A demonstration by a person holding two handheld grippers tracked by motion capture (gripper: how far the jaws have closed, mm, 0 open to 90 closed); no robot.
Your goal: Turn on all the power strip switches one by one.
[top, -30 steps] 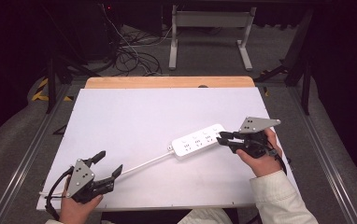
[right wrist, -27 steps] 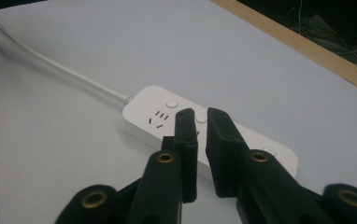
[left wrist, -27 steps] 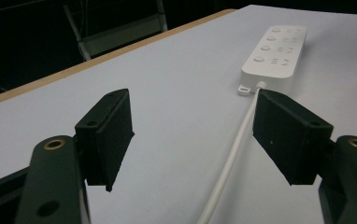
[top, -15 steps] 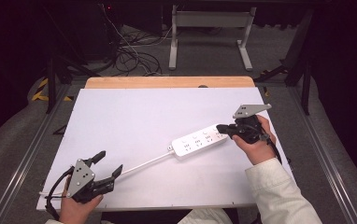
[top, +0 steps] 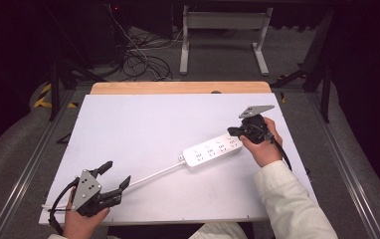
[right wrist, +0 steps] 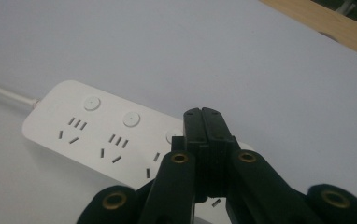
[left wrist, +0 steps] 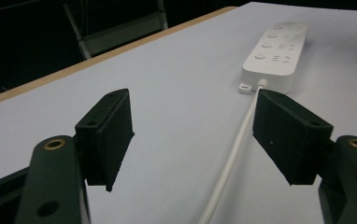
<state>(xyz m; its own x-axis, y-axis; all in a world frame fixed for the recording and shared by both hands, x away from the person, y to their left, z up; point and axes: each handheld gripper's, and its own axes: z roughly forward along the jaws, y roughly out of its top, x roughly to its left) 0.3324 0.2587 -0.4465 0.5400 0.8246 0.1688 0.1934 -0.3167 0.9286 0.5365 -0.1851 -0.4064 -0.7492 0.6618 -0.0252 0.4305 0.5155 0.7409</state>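
Note:
A white power strip [top: 213,149] lies slantwise on the white table [top: 143,129], right of centre, with several sockets and round buttons [right wrist: 92,102]. Its white cable [top: 153,174] runs down-left toward the front left corner. My right gripper [top: 234,131] is shut, its tips just over the strip's far right end; in the right gripper view the closed jaws cover part of that end of the strip [right wrist: 102,135]. My left gripper [top: 116,174] rests open near the front left edge, the cable [left wrist: 232,154] passing between its jaws without touching, the strip [left wrist: 274,49] ahead.
A bare wooden strip [top: 178,88] borders the table's far edge. Beyond it on the floor are tangled cables [top: 138,59] and a white metal frame [top: 223,30]. Metal rails run along both sides of the table.
My right gripper has moved up and away along the table's right side, now sitting over the strip's right end. The power strip has shifted slightly with it. The left gripper has not moved.

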